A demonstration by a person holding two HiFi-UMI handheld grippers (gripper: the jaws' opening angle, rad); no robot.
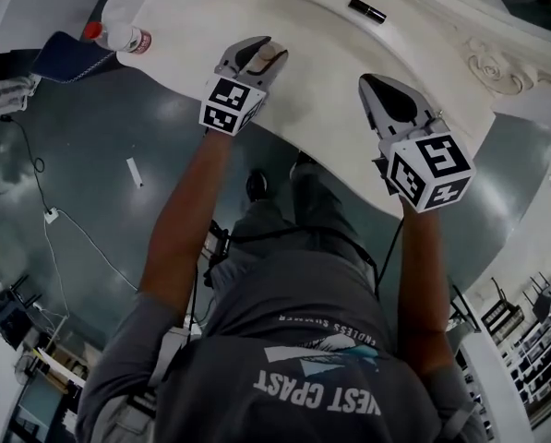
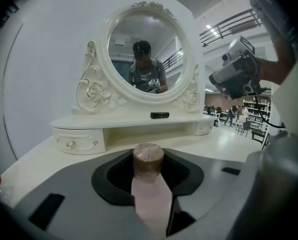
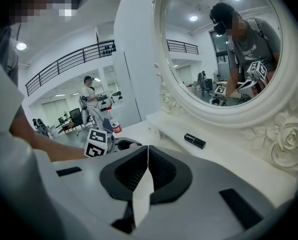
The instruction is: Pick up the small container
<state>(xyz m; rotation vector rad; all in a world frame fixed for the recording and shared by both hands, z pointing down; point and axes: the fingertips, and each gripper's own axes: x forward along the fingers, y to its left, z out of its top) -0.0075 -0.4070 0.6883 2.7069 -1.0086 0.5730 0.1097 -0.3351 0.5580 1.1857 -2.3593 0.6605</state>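
The grasp step is in hand. The left gripper (image 1: 257,55) reaches over the near-left part of the white worktop (image 1: 340,53), and the small container (image 2: 148,184), a pale pink body under a brown round cap (image 2: 148,156), stands upright between its jaws. In the left gripper view the pink body fills the gap between the two jaws and both sit against its sides, so the jaws look to be pinching the container low on its body with the cap clear above them. None of the views shows whether its base is on the worktop or already off it.

The right gripper (image 1: 375,86) hangs over the near-right part of the worktop, well apart from the left one. Its jaws are pressed together with nothing between them, and it has no part in this step.

A small black tube (image 1: 367,10) lies on the raised shelf at the far side, below the round mirror (image 2: 144,59). It is well away from the container and out of the path.

Next comes the lift. It calls for a firm, even pinch and a straight rise, keeping the container upright. The body looks smooth and narrow, so it could slide or tip if the grip is loose. The space above seems free, so no sideways move is needed first.
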